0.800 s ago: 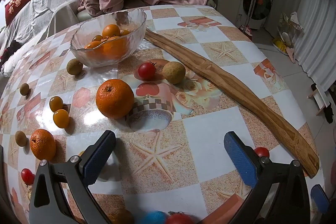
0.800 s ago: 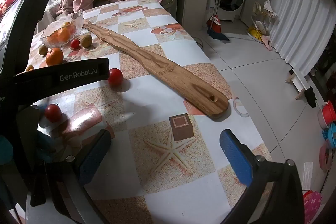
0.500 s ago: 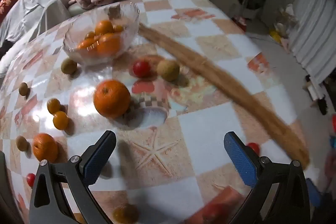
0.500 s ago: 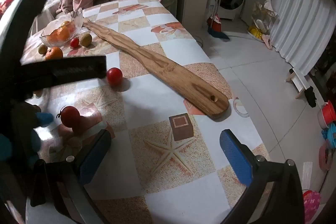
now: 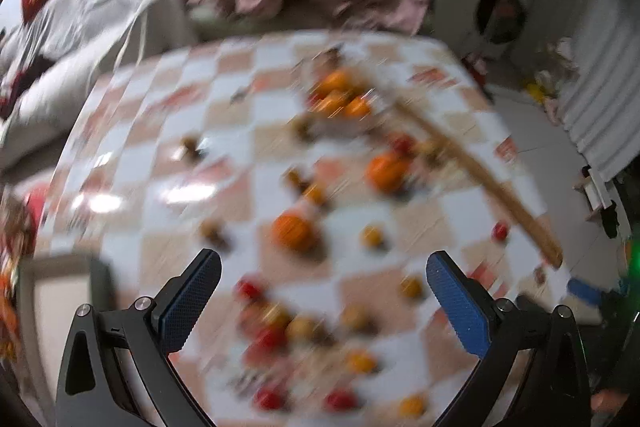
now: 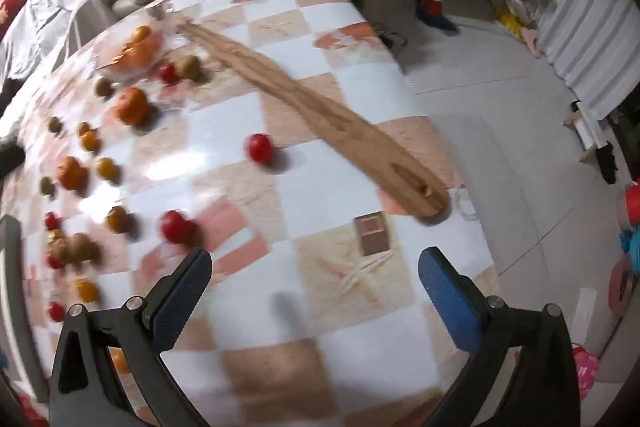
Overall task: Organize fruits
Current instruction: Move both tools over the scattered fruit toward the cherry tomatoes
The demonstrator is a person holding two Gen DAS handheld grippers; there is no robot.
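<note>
Hanging above the checkered tabletop (image 6: 304, 331), the left claw (image 5: 320, 303) is spread wide with nothing between its blue pads; its view is badly blurred. Scattered fruit covers the left half: oranges (image 6: 131, 105), yellow and red cherry tomatoes (image 6: 260, 147), small brownish fruits. A glass bowl (image 6: 132, 55) with oranges sits at the far left, touching the tip of a long wooden board (image 6: 320, 115) that runs toward the right edge. Near it lies a small brown block (image 6: 373, 233). The right claw (image 6: 314, 291) is likewise wide open and empty.
</note>
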